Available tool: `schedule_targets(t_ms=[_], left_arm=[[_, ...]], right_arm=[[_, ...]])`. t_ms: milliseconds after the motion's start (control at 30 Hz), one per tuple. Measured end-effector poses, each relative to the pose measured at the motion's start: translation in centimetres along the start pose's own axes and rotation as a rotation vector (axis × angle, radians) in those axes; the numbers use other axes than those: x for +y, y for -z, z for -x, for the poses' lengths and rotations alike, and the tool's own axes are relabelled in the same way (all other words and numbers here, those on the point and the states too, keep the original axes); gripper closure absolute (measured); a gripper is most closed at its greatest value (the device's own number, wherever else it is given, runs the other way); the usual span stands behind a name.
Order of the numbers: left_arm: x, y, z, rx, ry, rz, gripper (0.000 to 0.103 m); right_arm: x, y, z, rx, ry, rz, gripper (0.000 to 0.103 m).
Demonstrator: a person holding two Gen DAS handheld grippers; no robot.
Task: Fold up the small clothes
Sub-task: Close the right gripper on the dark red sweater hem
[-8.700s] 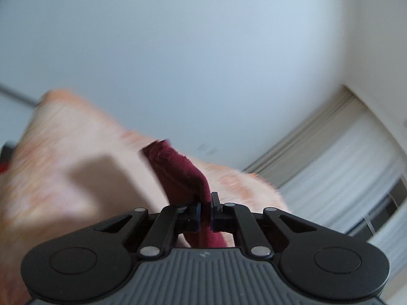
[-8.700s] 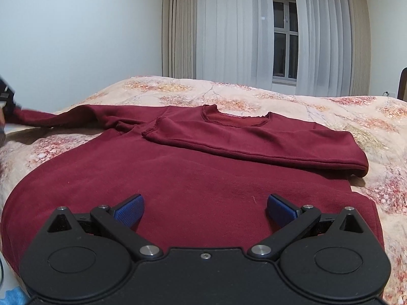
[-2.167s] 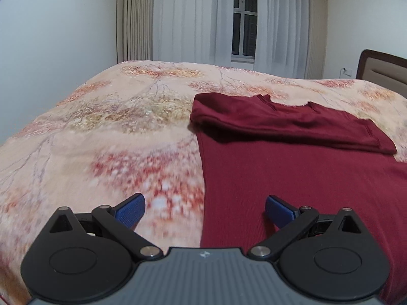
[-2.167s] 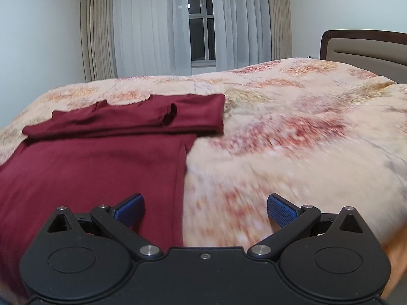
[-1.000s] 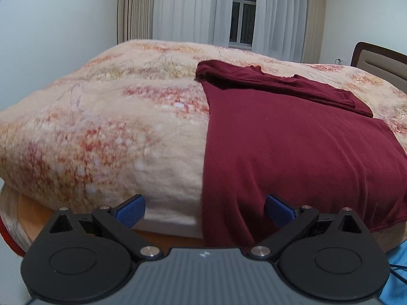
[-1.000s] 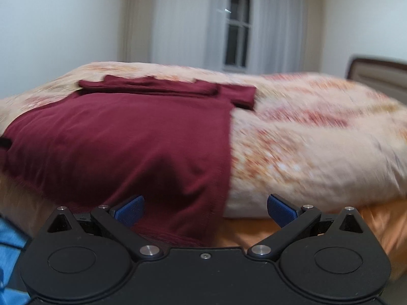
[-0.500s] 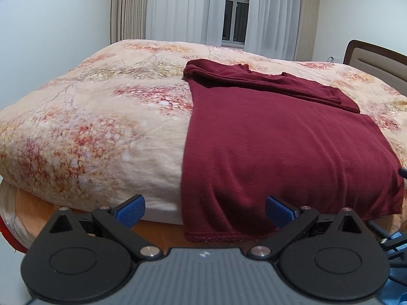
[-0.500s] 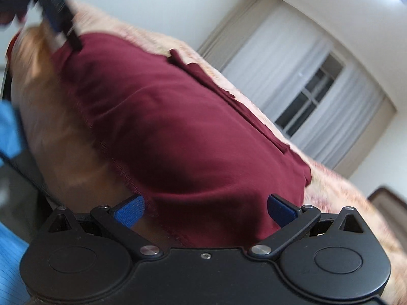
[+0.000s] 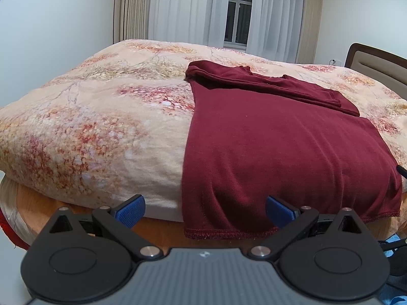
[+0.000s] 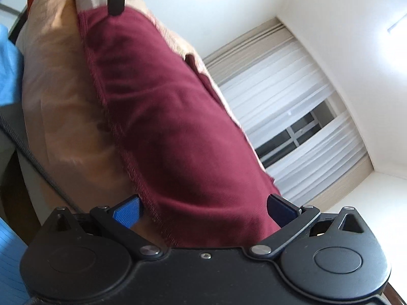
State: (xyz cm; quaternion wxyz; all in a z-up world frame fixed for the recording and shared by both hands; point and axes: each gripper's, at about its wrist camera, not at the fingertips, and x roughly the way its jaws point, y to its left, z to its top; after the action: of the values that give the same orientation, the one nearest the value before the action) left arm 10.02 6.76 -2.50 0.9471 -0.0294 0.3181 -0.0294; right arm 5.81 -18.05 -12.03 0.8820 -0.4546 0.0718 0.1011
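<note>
Left wrist view shows the dark red knit sweater (image 9: pixel 274 147) lying on the floral peach bedspread (image 9: pixel 96 117), sleeves folded across its top and hem hanging over the near edge, its corner just ahead between the wide-spread fingers of the left gripper (image 9: pixel 204 207). Right gripper (image 10: pixel 203 209), equally wide and empty, should take the opposite hem corner level with it before lifting. Half a second ago both sat farther back.

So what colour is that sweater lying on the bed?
The sweater is dark maroon, plain, with no pattern; clearest in the left wrist view.
</note>
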Motion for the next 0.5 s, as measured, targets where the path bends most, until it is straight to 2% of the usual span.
schedule_targets(t_ms=[167, 367, 400, 433, 500], left_arm=[[-0.3, 0.1, 0.2, -0.007, 0.004, 0.000, 0.000], [-0.6, 0.3, 0.6, -0.016, 0.003, -0.015, 0.000], [-0.6, 0.3, 0.7, -0.017, 0.005, -0.013, 0.000], [-0.6, 0.4, 0.7, -0.017, 0.006, -0.011, 0.000], [-0.5, 0.4, 0.8, -0.017, 0.006, -0.006, 0.000]], right_arm=[[-1.0, -0.1, 1.6, -0.062, -0.023, -0.026, 0.010], [-1.8, -0.7, 2.6, -0.088, -0.063, -0.068, 0.032], [-1.9, -0.8, 2.6, -0.093, -0.068, -0.075, 0.039], [-2.1, -0.9, 2.7, -0.096, -0.077, -0.084, 0.049], [-2.3, -1.0, 2.6, -0.094, -0.106, -0.097, 0.061]])
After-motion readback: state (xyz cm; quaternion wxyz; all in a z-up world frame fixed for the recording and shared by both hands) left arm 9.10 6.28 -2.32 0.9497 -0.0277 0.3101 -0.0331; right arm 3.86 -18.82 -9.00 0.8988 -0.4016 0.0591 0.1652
